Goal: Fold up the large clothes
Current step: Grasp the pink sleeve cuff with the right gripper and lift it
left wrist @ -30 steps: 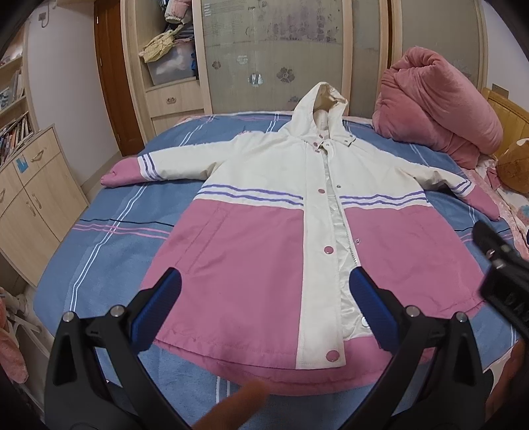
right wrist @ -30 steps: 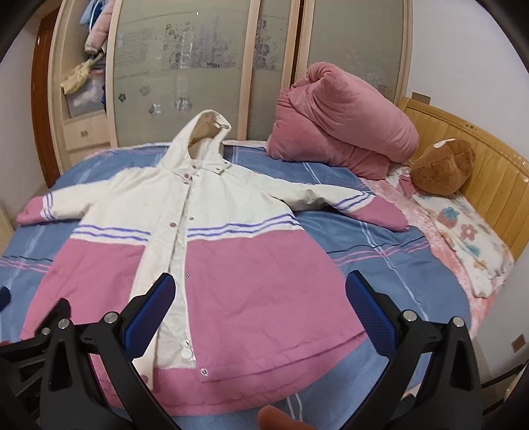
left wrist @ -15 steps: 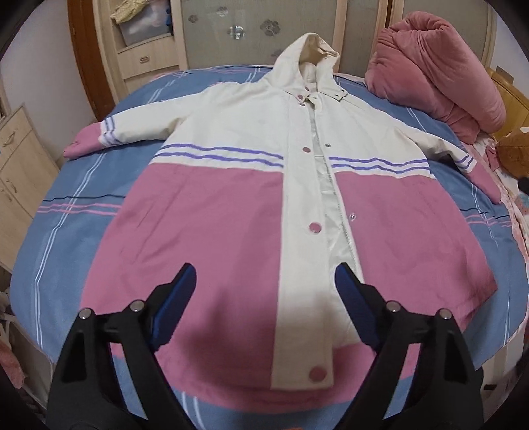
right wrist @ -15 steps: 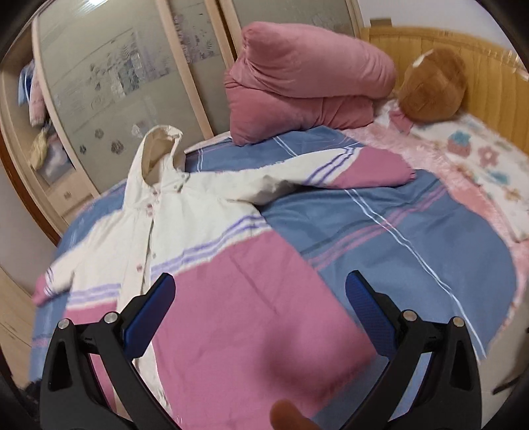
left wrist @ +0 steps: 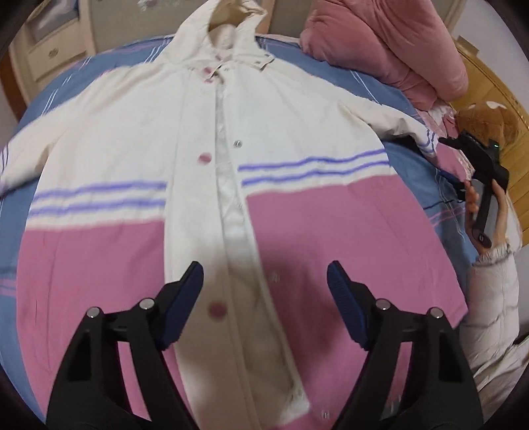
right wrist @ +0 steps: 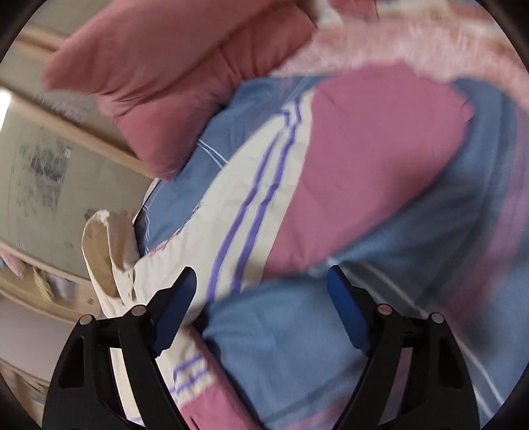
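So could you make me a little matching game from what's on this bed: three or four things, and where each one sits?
Things:
1. coat hood
2. pink quilt
3. brown plush toy
4. left gripper

Places:
A. by the wooden headboard
B. over the coat's front placket
C. toward the wardrobe
D. rolled up right of the hood

Pairs: 1-C, 2-D, 3-A, 4-B

coat [left wrist: 211,139] is cream up top, pink below, purple stripes across. bedsheet [right wrist: 284,357] is blue with thin white lines, quilt [right wrist: 185,82] dusty pink, gripper pads [left wrist: 180,304] dark blue
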{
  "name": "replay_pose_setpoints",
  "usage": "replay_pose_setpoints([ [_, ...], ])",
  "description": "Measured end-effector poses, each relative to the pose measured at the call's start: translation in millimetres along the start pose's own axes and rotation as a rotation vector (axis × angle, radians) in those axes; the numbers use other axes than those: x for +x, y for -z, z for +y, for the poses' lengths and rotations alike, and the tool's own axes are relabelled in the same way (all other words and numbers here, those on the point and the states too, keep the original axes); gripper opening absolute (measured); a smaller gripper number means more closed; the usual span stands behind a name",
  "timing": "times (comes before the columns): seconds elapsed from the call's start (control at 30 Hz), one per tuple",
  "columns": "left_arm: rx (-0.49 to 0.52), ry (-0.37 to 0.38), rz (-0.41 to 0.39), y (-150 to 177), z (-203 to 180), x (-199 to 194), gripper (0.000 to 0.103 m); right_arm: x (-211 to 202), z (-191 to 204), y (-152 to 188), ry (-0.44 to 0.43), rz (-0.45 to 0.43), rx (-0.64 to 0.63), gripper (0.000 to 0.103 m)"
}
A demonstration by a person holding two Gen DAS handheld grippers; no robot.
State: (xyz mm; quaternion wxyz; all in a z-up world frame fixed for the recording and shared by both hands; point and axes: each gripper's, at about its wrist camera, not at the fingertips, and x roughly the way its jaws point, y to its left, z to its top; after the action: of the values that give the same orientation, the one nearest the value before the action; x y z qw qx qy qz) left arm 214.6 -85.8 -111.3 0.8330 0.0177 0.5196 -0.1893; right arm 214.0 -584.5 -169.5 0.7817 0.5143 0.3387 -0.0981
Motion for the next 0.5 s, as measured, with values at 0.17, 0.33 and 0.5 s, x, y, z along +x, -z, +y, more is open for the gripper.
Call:
replay_pose_setpoints([
  [0.17,0.034,-0.029,-0.004,-20.5,-7.0,20.4,0.080,6.0,-23.7,-25.1,-0.121,-0.036,0.159,0.060],
  [0.33,-0.017,-0.088,-0.096,-21.9,2.8,22.1,0.081,-53.7,-43.8,-67.6,0.122,-0.398,0.088,0.050],
  [0.5,-0.094,-0.157,-0.136,-22.2,18.1,14.4,0.096,-65.4,-72.0,-79.6,0.050,-0.287,0.174,0.059],
])
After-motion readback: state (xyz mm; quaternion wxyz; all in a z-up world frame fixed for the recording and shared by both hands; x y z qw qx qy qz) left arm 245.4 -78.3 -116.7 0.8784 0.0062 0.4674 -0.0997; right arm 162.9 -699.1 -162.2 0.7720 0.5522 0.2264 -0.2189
